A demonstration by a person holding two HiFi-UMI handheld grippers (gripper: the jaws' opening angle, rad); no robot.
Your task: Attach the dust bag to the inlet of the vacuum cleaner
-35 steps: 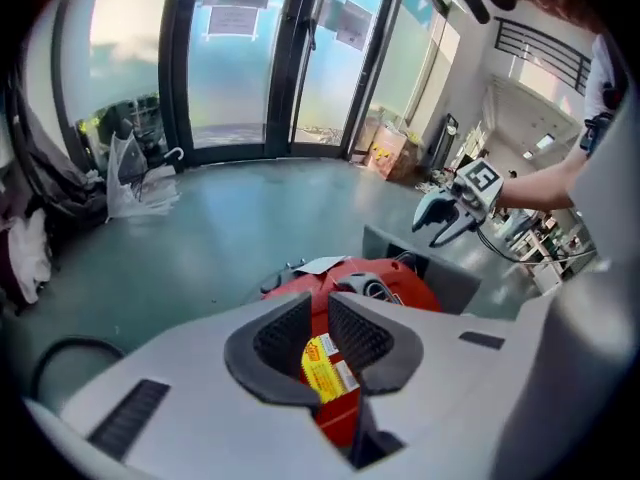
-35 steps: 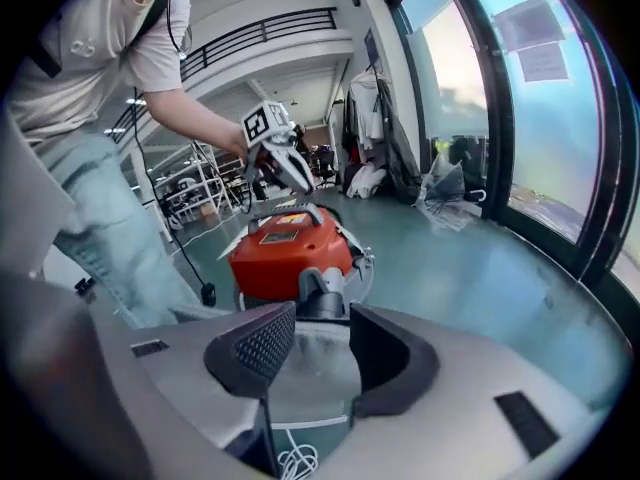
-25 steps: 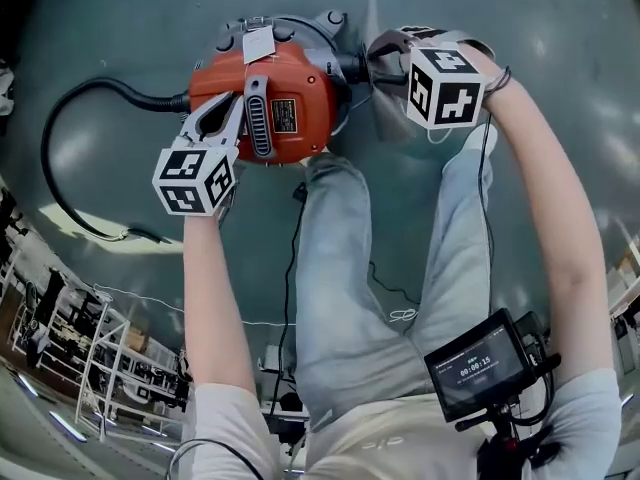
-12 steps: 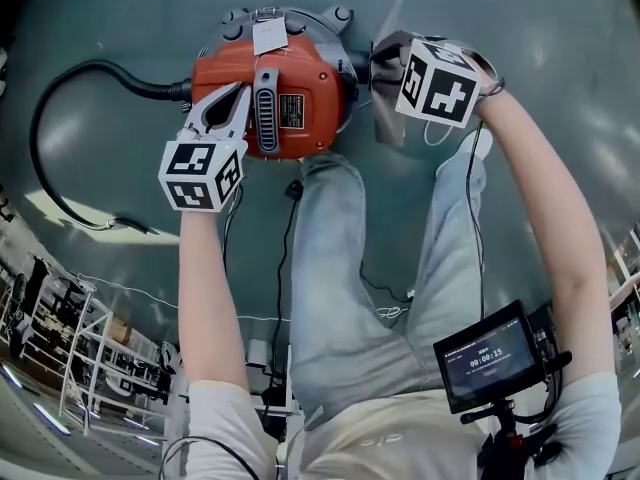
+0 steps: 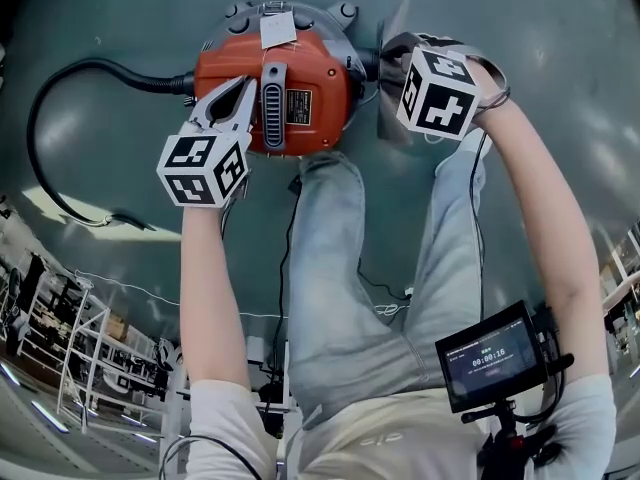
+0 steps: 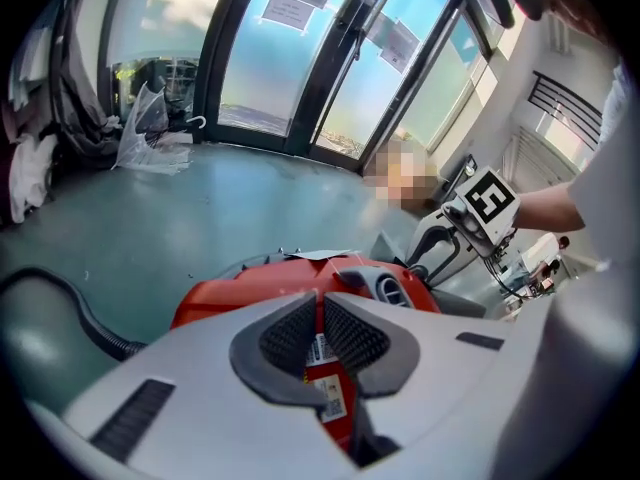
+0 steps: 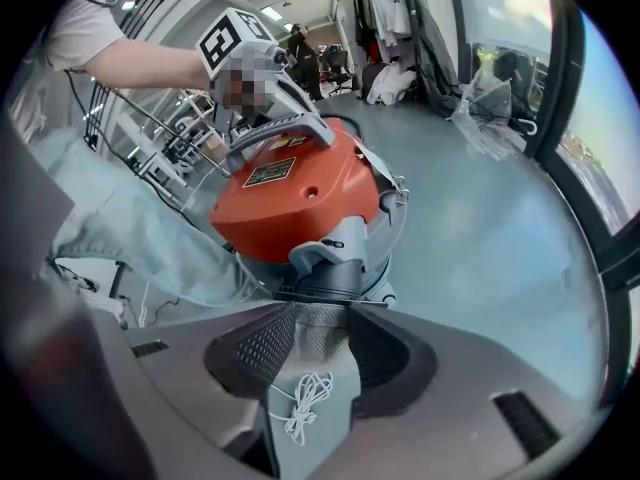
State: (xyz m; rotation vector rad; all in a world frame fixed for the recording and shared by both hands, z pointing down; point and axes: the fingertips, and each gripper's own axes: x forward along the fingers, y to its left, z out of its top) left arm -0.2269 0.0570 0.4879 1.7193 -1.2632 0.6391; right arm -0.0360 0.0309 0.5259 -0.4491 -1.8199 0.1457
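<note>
Over the grey-green floor (image 5: 120, 28), the left gripper (image 6: 320, 333) is finishing closing, its jaws now together over the vacuum cleaner (image 5: 310, 98). The right gripper (image 7: 318, 320) is clamping the dust bag (image 7: 305, 408), with the inlet (image 7: 325, 273) just ahead, so the fitting is probably beginning.

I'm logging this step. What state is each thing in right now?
vacuum: upright on the floor, hose plugged in.
hose: curled across the floor.
dust bag: gripped, mouth at the inlet; whether it is on, I cannot tell.
left gripper: shut, empty, at the vacuum's top.
right gripper: shut on the dust bag.
screen: lit.
</note>
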